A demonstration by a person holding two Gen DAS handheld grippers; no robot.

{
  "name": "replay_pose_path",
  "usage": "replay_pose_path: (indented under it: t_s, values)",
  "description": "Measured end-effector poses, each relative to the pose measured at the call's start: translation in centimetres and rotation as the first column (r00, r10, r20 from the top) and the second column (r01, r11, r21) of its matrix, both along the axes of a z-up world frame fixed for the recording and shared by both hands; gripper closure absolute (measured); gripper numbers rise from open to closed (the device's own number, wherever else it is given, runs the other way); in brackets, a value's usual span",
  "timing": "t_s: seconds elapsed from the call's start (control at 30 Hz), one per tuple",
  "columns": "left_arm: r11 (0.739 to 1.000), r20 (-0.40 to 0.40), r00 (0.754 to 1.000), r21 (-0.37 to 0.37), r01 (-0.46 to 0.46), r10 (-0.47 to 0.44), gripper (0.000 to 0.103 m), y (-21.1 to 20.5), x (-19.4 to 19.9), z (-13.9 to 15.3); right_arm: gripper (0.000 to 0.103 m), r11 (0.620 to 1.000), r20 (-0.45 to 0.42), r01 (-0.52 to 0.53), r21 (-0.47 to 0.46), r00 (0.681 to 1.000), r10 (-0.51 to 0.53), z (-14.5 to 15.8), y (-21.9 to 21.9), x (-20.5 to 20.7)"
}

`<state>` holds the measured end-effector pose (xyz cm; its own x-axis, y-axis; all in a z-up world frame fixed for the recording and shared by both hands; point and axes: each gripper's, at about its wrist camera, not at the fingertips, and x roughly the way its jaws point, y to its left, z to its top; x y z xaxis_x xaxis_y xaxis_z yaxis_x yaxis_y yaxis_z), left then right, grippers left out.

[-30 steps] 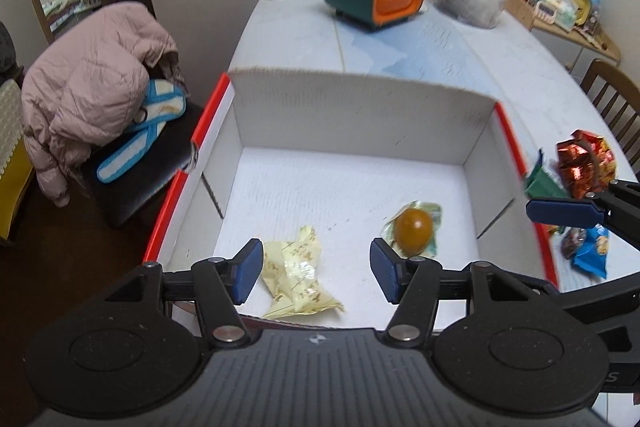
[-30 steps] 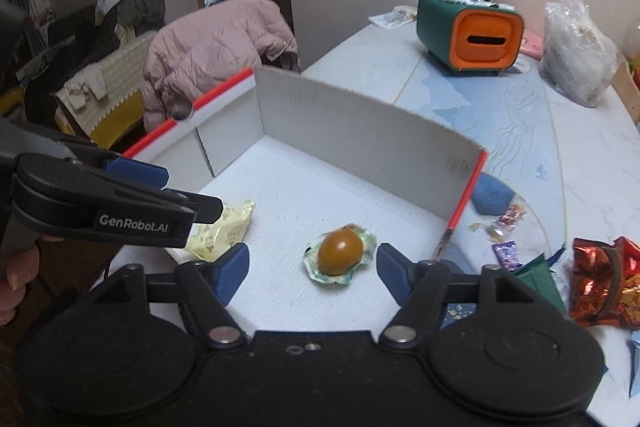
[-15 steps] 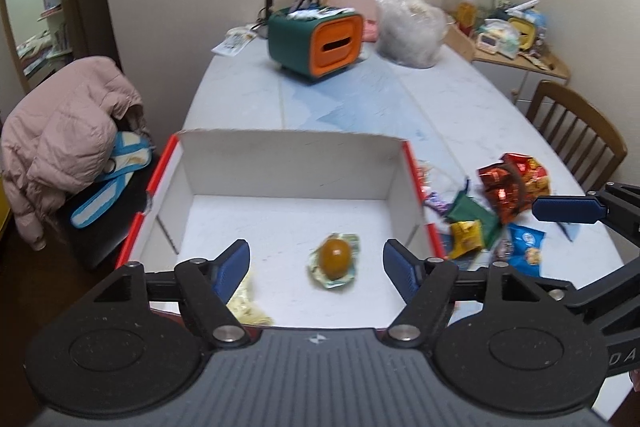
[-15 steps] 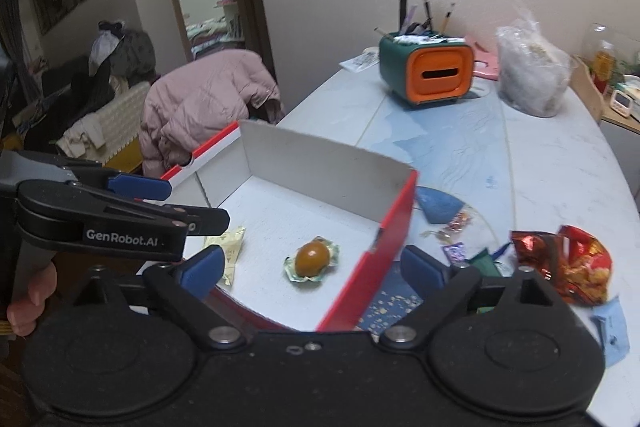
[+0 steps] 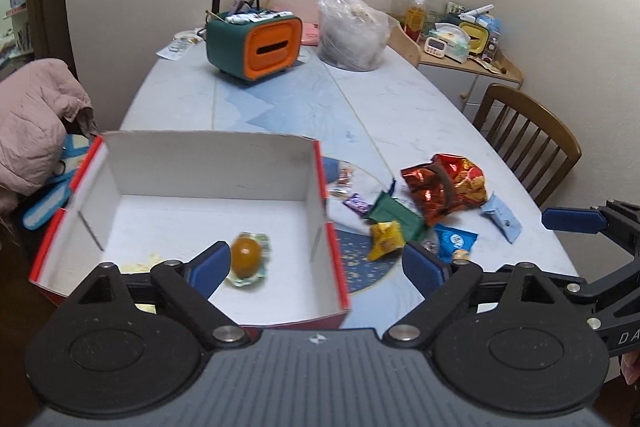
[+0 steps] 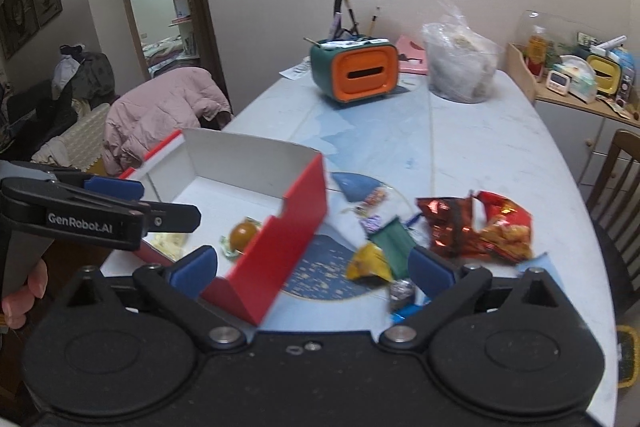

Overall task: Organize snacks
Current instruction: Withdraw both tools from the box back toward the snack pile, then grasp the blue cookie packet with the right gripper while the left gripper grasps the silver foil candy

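Left wrist: left hand-held gripper (image 5: 316, 267) wide, empty. One white cardboard box (image 5: 200, 163), red outside, holds one round amber candy (image 5: 245, 254) in crinkly wrapper.

Right wrist: right hand-held gripper (image 6: 312, 269) wide, empty. One crumpled red foil bag (image 6: 476, 227) beside one yellow packet (image 6: 368, 263) on marbled worktop (image 6: 472, 147).

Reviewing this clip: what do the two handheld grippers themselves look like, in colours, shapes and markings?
Both are matte black plastic. The left gripper and right gripper each have two angular fingers tipped with blue pads, silver pivot screws, and round black discs on a ribbed body. The left's side reads GenRobot.AI in white. No cables or sleeves show.
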<state>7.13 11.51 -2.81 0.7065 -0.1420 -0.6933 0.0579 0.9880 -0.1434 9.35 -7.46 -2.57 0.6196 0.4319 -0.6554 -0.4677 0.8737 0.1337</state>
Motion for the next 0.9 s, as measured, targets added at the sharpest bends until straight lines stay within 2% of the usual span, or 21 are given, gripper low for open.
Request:
replay_pose_path:
  t_s: [0.3, 0.4, 0.67, 0.9]
  values:
    - [0.999, -0.034, 0.999, -0.01, -0.033, 0.033, 0.009, -5.3, 2.1, -1.8, 0.001, 0.999, -0.037, 0.021, -0.049, 0.999, -0.023, -2.1, -5.6, 1.5]
    - [0.999, -0.036, 0.999, 0.009, -0.032, 0.032, 0.009, -7.4, 2.8, -2.4, 0.001, 0.998, -0.057, 0.019, -0.062, 0.998, -0.022, -2.9, -7.2, 2.5]
    - [0.999, -0.047, 0.998, 0.031, -0.027, 0.029, 0.009, -11.9, 4.4, -4.5, 0.003, 0.997, -0.128, -0.012, -0.082, 0.992, 0.001, -6.2, -10.9, 6.3]
    - [0.999, -0.105, 0.993, 0.031, -0.04, 0.043, 0.009, -14.4, 6.8, -7.1, 0.007, 0.992, -0.193, -0.086, -0.088, 0.979, 0.068, -9.8, -11.7, 9.0]
